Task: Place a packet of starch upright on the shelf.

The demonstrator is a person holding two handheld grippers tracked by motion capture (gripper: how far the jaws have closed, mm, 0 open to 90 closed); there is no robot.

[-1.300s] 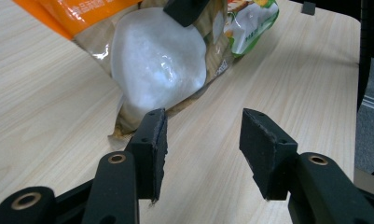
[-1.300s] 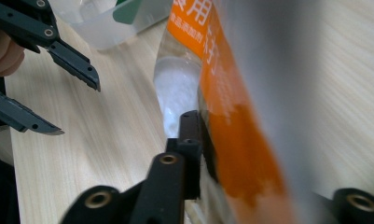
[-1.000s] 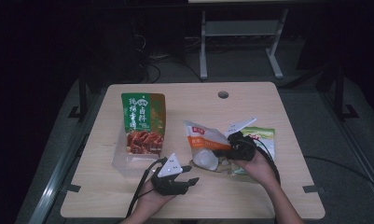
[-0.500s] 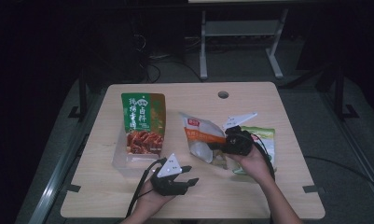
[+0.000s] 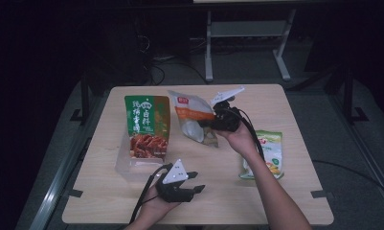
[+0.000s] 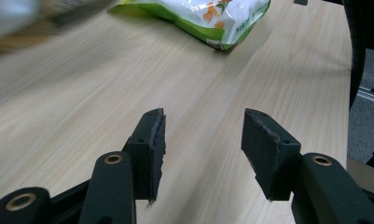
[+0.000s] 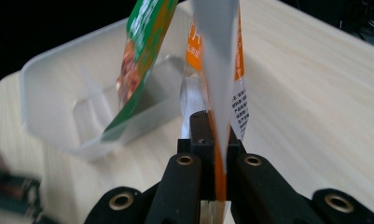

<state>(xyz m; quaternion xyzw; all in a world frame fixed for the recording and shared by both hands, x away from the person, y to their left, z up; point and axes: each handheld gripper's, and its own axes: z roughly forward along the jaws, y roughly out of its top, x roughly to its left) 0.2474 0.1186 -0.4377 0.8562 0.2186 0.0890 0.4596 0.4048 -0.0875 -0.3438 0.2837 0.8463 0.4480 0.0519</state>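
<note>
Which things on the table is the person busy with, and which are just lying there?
Busy with:
right gripper, shut on the orange-and-white packet
clear plastic box, holding the green packet

Just lying there:
green-and-white packet
left gripper, open, holding nothing

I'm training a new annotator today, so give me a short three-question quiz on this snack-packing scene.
1. True or false: the right gripper is clamped on the orange-and-white snack bag.
2. What stands in the clear plastic bin? A) green snack pouch B) light-green bag C) nothing
3. What is between the left gripper's jaws?

Key: 1 true; 2 A; 3 nothing, they stand open over the wooden table.
</note>
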